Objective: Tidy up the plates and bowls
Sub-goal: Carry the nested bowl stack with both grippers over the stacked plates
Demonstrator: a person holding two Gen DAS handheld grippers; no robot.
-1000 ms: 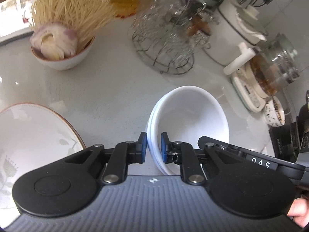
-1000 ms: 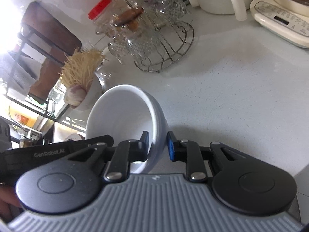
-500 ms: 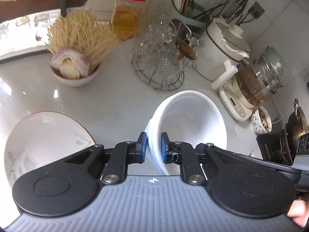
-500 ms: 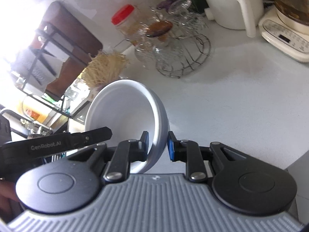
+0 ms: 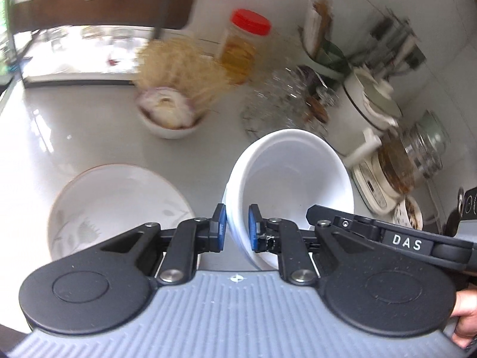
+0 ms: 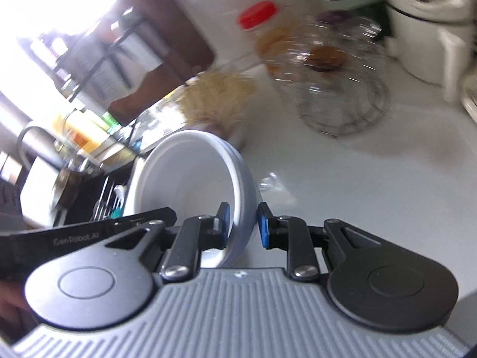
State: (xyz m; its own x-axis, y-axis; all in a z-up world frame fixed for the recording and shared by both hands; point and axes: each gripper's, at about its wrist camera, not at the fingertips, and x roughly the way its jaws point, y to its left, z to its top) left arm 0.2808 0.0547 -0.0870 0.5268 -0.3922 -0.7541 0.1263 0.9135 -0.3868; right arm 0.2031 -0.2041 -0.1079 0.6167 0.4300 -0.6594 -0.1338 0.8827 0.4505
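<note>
**A:** How were the two hand-held grippers posed, reading from left to right?

**B:** The left gripper (image 5: 236,228) pointed steeply down over the counter. Its blue-padded fingers (image 5: 220,226) were clenched on the near rim of the stacked white ceramic bowls (image 5: 293,179), one pad outside the wall and one inside. The right gripper (image 6: 243,223) gripped the same stack (image 6: 190,176) from the opposite side, again with one pad inside the rim and one outside. Part of the person's hand (image 5: 465,313) showed at the lower right edge of the left wrist view.

**A:** Where did the bowls sit?

**B:** They were tilted on edge between the two grippers, opening toward the left camera, and appeared clear of the pale grey glossy countertop (image 5: 89,125).

**A:** And the surface, from left to right?

**B:** In the left wrist view, a wide white plate with a brown rim and a grey leaf pattern (image 5: 119,208) lay flat at the left. Behind it stood a small white bowl holding onion and dry noodles (image 5: 173,110), then a clear jar with a red lid (image 5: 243,44), then a wire rack of glassware (image 5: 283,104). Farther right were a white lidded pot (image 5: 372,104) and a glass kettle on a cream base (image 5: 402,161).

**A:** The room?

**B:** A dark brown wooden frame (image 5: 104,9) stood beyond the counter's far edge. The background was blurred.
</note>
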